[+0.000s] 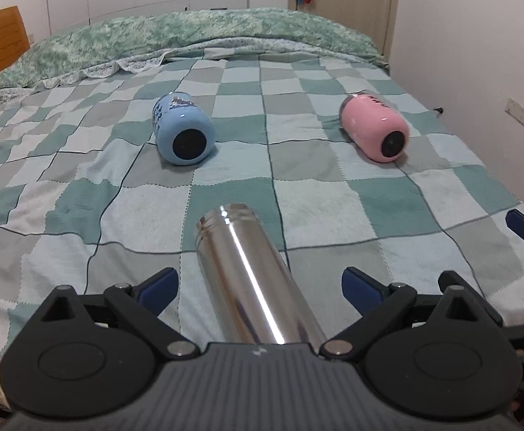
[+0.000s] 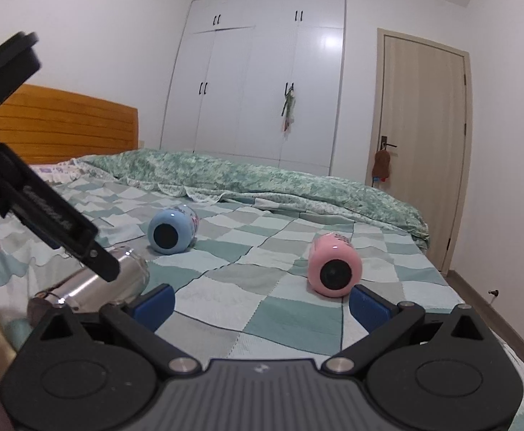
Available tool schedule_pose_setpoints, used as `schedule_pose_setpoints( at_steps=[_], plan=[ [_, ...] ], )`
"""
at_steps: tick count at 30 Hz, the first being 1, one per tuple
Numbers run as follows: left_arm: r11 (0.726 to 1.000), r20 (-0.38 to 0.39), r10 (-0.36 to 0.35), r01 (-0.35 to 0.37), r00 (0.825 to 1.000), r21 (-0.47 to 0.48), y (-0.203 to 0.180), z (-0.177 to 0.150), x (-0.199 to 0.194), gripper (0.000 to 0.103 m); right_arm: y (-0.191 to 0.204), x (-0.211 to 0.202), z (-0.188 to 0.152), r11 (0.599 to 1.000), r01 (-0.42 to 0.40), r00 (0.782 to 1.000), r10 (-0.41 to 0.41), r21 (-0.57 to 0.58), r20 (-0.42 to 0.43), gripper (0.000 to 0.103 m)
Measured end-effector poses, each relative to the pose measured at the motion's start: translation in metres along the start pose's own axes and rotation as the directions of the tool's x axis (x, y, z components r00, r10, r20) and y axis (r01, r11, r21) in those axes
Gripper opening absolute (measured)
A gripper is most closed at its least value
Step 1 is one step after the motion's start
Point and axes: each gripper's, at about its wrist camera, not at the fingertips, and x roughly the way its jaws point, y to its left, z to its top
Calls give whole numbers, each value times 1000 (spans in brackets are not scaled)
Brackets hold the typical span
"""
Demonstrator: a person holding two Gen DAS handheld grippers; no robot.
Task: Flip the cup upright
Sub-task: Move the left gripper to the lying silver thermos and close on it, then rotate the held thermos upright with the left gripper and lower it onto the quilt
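Observation:
A shiny steel cup (image 1: 251,280) lies on its side on the checked bedspread, mouth pointing away. My left gripper (image 1: 260,285) is open, its blue-padded jaws either side of the cup without touching it. A blue cup (image 1: 183,129) and a pink cup (image 1: 375,127) lie on their sides farther up the bed, black bases toward me. In the right wrist view, my right gripper (image 2: 262,303) is open and empty, low over the bed, with the pink cup (image 2: 334,269) just beyond its right jaw, the blue cup (image 2: 172,230) farther left, and the steel cup (image 2: 96,282) under the left gripper's body (image 2: 46,212).
The checked bedspread (image 1: 316,186) covers the bed; a rumpled green duvet (image 1: 208,36) lies along the far side. A wooden headboard (image 2: 64,125) stands at the left, white wardrobes (image 2: 262,89) and a door (image 2: 423,143) behind, a wall at the right.

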Motion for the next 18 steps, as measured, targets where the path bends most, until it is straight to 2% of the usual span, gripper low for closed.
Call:
schedule_pose_setpoints(
  at_steps=[2, 5, 7, 8, 10, 13, 18],
  plan=[
    [1000, -19, 18, -19, 1000, -8, 1, 3, 12, 96, 0, 7, 1, 1000, -7, 1000, 7, -1, -9, 103],
    [998, -82, 21, -25, 996, -56, 10, 5, 35, 82, -1, 15, 0, 1000, -17, 999, 17, 5, -27, 103],
    [994, -129, -13, -1, 992, -107, 17, 4, 50, 80, -1, 19, -2, 1000, -26, 999, 27, 14, -39, 103],
    [993, -143, -28, 10, 989, -119, 20, 2, 55, 75, -1, 19, -3, 999, -29, 999, 30, 16, -42, 103],
    [991, -160, -49, 28, 986, -134, 20, 0, 62, 71, 0, 19, -4, 999, -36, 998, 37, 16, -45, 103],
    [989, -129, -82, 65, 988, -129, 20, -1, 57, 66, 0, 19, -4, 999, -48, 998, 49, 19, -43, 103],
    [990, 21, -119, 120, 993, -70, 16, -1, 22, 63, -6, 16, -5, 996, -58, 997, 60, 62, -37, 103]
  ],
)
